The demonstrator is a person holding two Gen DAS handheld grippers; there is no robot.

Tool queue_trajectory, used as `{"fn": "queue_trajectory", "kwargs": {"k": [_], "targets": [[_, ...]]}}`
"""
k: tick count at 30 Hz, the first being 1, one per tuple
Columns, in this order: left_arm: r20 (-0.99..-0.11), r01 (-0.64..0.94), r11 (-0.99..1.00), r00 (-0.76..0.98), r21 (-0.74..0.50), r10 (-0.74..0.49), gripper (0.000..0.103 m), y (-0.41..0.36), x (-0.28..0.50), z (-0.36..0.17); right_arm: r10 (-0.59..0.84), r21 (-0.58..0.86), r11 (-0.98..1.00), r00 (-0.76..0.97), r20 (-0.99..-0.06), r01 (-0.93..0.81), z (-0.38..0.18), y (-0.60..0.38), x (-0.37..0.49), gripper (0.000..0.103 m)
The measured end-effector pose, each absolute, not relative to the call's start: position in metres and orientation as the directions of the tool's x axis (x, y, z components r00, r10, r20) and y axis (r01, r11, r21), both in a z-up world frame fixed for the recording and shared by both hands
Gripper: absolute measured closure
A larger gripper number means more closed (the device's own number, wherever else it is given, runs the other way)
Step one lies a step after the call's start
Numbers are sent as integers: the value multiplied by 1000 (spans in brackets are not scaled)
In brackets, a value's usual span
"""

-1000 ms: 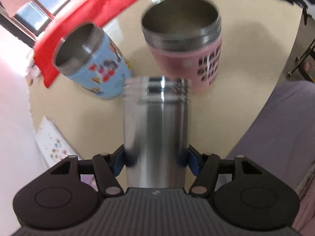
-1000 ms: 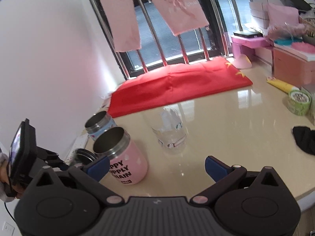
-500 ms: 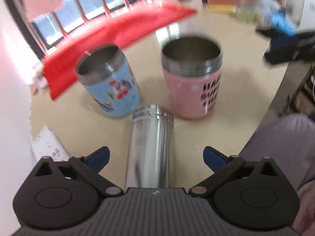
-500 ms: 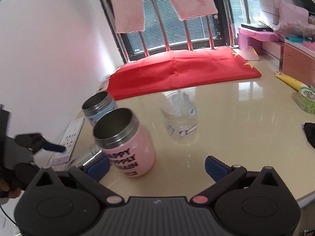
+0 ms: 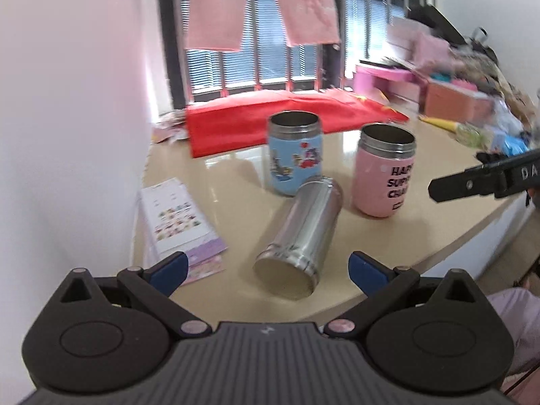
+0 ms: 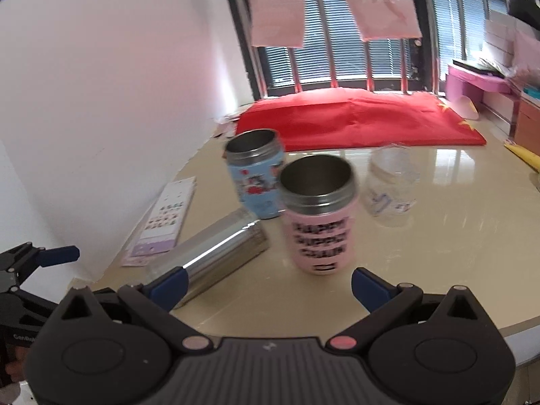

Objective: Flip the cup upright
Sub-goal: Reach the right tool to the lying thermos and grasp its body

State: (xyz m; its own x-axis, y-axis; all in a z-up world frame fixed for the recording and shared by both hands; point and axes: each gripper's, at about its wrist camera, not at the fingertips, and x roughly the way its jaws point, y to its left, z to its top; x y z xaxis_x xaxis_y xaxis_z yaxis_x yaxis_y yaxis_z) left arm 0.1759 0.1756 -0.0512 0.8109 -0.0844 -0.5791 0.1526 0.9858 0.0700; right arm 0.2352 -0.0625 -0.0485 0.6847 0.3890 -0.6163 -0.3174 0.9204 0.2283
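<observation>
Released steel cup (image 5: 300,236) lies sideways — left hand-held gripper (image 5: 266,268) withdrawn, open.

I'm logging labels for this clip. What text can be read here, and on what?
"HAPPY SUPPLY CHAIN": black print on the pink steel-rimmed cup, motion-blurred in the right wrist view and cut off at the cup's edge in the left.
"DA": partial white letters on the black right gripper body.
Printed sheet and blue cartoon cup: print too small to read.
</observation>
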Motion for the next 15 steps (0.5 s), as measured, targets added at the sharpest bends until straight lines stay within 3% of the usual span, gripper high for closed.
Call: {"fn": "queue_trajectory", "kwargs": {"k": [9, 15], "targets": [[-526, 97, 995, 848, 29, -67, 0, 206, 153, -52, 345, 154, 934, 698, -628, -324, -41, -12, 225, 0], [-537, 68, 997, 842, 30, -42, 0, 220, 156, -60, 307, 156, 947, 643, -702, -282, -49, 27, 258, 0]]}}
